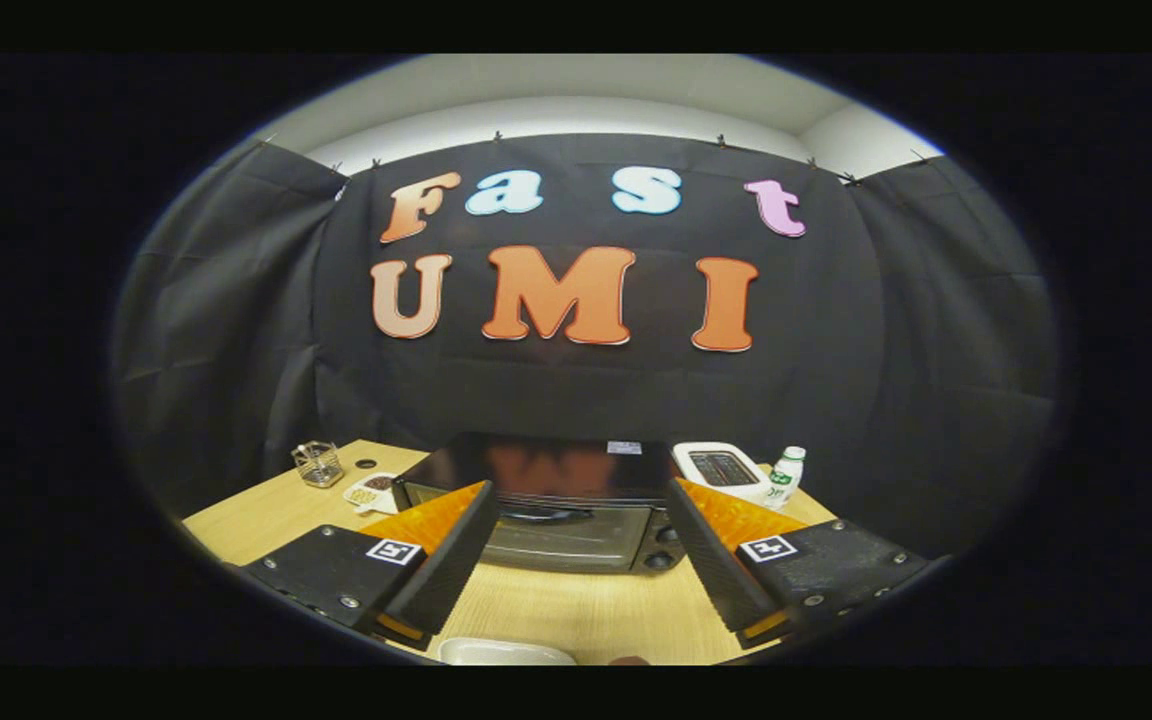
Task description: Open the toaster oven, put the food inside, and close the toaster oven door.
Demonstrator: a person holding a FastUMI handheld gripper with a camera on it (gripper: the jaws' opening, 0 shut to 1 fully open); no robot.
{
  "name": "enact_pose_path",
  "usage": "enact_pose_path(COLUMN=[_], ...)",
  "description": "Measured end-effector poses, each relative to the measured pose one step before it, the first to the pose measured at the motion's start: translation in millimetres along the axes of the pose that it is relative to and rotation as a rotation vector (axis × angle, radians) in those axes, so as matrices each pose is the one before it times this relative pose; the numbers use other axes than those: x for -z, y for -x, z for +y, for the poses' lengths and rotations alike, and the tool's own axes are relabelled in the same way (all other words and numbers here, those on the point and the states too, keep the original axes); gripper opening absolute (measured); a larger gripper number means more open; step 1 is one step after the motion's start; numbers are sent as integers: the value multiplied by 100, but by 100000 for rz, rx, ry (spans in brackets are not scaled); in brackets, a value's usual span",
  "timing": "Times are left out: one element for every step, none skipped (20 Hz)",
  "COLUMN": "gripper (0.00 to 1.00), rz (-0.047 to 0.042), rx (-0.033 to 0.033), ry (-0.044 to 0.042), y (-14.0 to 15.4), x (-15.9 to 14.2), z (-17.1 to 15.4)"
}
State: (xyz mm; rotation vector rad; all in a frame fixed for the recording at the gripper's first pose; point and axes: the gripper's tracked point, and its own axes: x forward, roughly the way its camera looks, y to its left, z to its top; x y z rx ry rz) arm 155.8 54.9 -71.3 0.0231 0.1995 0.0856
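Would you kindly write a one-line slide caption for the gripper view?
Open gripper faces the closed toaster oven across the wooden table, a white dish lying just beneath its fingers.

A wire basket (318, 463) stands on the wooden bench (256, 520), a small patterned dish (368, 492) beside it. Opposite, a white kitchen scale (723, 468) sits by a small green-labelled bottle (786, 476).

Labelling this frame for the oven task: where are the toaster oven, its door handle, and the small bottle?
toaster oven (546, 462): gripper view, dark top panel.
door handle (546, 514): gripper view, middle of bar.
small bottle (785, 478): gripper view, body below cap.
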Motion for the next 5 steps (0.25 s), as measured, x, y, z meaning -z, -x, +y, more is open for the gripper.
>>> enact_pose_path(gripper=[100, 100, 100, 100, 100], rz=[-101, -219, -105, -214, -469], rx=[202, 182, 386, 488, 547], ry=[-618, -401, -246, -130, -249], y=[590, 569, 479, 470, 496], x=[79, -5, 81, 19, -107], z=[-543, -561, -571, -621, -622])
